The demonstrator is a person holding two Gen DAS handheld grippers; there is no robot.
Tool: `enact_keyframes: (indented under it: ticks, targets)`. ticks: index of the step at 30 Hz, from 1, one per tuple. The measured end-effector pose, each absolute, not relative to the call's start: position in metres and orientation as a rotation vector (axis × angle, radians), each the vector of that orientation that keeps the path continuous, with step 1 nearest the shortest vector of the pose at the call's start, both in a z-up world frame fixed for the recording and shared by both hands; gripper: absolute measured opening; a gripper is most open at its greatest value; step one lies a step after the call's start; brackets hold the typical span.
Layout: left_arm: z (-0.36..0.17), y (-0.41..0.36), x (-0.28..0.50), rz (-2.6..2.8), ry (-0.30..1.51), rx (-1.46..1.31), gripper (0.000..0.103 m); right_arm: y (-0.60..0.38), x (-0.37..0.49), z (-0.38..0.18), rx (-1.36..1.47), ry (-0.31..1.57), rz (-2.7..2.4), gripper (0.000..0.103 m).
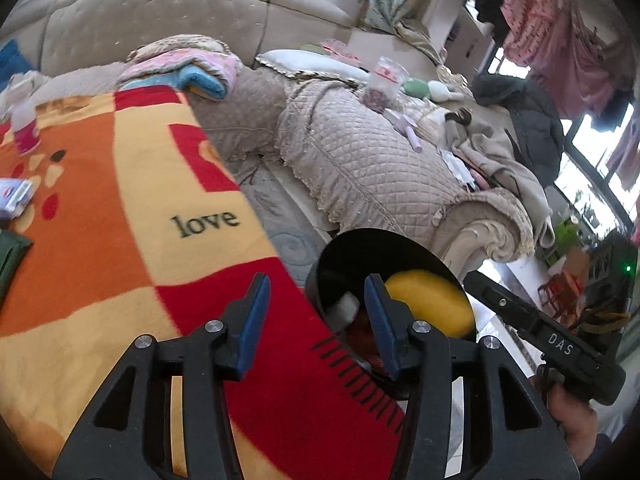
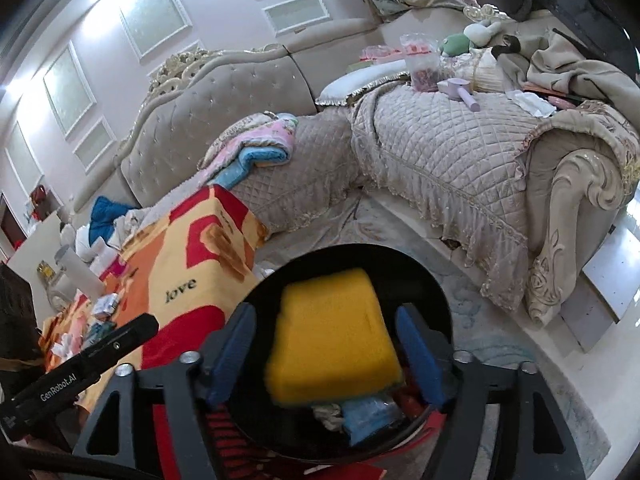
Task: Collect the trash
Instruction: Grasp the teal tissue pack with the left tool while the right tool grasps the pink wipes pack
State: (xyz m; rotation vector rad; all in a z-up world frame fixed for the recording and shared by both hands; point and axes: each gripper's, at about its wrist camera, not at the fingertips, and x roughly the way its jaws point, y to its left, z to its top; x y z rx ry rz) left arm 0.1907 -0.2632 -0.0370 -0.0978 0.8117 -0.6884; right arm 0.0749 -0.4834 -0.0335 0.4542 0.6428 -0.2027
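Observation:
A black round bin (image 2: 440, 296) stands on the floor against the edge of a table draped in an orange, red and yellow blanket (image 1: 120, 208). A blurred yellow sponge (image 2: 332, 336) is over the bin's mouth, between the blue pads of my right gripper (image 2: 325, 312). There is a gap on each side, so the pads do not press it. Under it lie a blue packet (image 2: 368, 416) and crumpled white paper (image 2: 328, 416). My left gripper (image 1: 316, 284) hovers open over the blanket's edge and the bin (image 1: 400, 240), with nothing between its fingers. The sponge (image 1: 432, 304) lies just right of it.
Small wrappers (image 2: 104, 304) and a packet (image 1: 16, 196) lie on the blanket, near a red-based bottle (image 1: 24, 128). A quilted beige sofa (image 1: 380, 152) with folded blankets, toys and clothes wraps around behind. A pale rug covers the floor between sofa and table.

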Motion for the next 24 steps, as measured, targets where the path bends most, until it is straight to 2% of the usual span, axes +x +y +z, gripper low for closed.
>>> enact_keyframes:
  ticks: [6,12,16,20,24]
  targets:
    - [-0.027,-0.228,0.183,-0.641,0.791,-0.153,0.047,-0.473,0.077,-0.031,0.461,0.641,-0.201,0.073]
    - [-0.004,-0.155,0.179,-0.494,0.749,-0.210,0.048,-0.424,0.085,-0.016,0.396,0.583,-0.106,0.073]
    - [0.007,-0.091,0.182,-0.365,0.723,-0.214,0.054,-0.367,0.102,-0.015,0.256,0.595,-0.014,0.073]
    - [0.006,-0.008,0.187,-0.228,0.685,-0.228,0.066,-0.315,0.119,-0.027,0.167,0.646,0.110,0.073]
    - [-0.027,0.040,0.197,-0.155,0.762,-0.244,0.066,-0.279,0.129,-0.038,0.093,0.675,0.184,0.073]
